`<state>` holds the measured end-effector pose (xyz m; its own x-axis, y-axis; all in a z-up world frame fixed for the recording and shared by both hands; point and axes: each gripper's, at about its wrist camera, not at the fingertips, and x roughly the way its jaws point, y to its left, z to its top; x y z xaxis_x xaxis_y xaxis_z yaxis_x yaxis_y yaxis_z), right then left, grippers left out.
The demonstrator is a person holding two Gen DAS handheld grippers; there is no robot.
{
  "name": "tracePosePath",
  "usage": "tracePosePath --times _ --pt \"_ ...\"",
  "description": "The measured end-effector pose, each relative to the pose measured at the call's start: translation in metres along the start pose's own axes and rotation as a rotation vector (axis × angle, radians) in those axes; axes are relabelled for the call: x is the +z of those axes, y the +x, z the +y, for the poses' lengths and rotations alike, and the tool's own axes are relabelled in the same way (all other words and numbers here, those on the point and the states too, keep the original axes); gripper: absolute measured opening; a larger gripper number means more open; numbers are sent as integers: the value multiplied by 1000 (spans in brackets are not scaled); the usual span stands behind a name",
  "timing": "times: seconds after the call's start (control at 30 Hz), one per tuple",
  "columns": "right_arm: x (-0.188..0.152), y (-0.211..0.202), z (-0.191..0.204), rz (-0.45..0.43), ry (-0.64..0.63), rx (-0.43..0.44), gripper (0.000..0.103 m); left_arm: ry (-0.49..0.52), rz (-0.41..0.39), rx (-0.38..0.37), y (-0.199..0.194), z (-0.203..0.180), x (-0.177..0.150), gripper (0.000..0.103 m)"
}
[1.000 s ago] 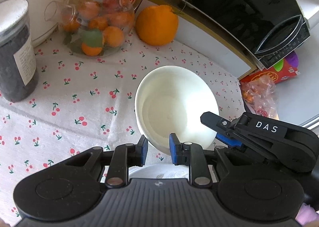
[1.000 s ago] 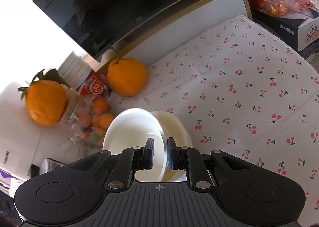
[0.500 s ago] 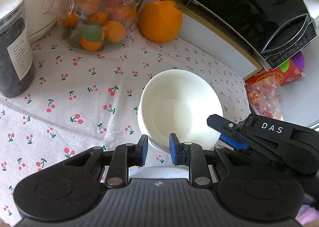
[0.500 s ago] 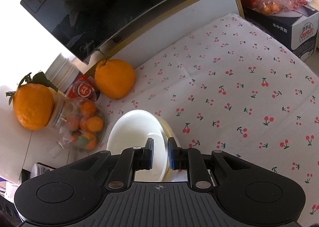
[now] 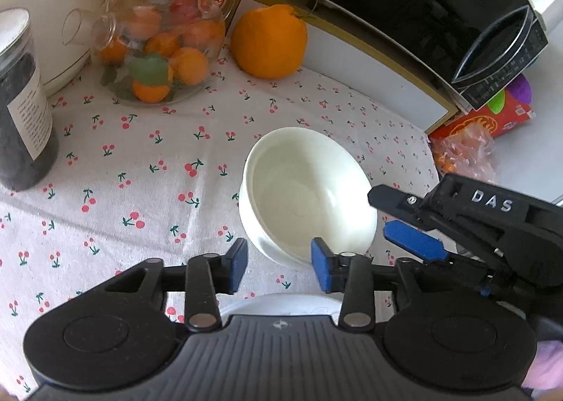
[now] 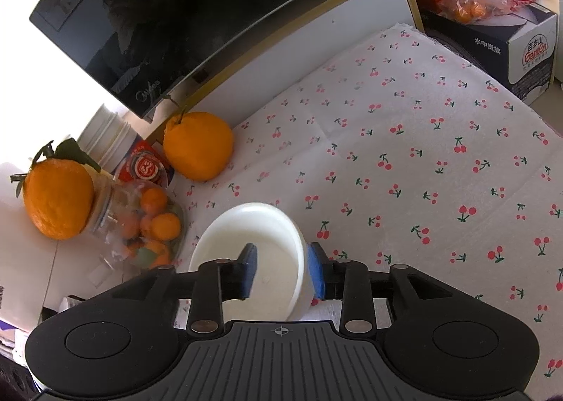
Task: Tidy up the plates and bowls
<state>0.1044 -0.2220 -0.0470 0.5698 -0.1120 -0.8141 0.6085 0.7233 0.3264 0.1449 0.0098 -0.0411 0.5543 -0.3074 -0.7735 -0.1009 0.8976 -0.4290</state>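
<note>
the white bowl (image 5: pixel 306 196) sits upright on the cherry-print cloth (image 5: pixel 140 161) – set down, it seems; the left gripper (image 5: pixel 278 263) and right gripper (image 6: pixel 281 269) have just been opening, pads off its rim. a plate edge (image 5: pixel 281 302) below looks still unsorted

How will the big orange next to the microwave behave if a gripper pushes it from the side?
The orange looks round, so it would probably roll over the tablecloth. It seems firm and fairly heavy for its size. Its short stem may make the rolling uneven.
</note>
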Motion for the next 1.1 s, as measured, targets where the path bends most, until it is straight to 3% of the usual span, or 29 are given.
tracePosePath --times 0.3,0.53,0.8,1.1 --pt "5 -9 -7 -23 12 12 66 83 -63 8 -11 -1 -1 73" --pt "7 -15 -13 -27 10 30 76 227 -137 13 -15 -7 -4 93" --pt "2 -11 -20 -30 3 45 78 332 -196 24 -10 -7 -11 96" --pt "-5 7 -22 -9 23 35 78 268 -207 73 4 -1 -5 83"
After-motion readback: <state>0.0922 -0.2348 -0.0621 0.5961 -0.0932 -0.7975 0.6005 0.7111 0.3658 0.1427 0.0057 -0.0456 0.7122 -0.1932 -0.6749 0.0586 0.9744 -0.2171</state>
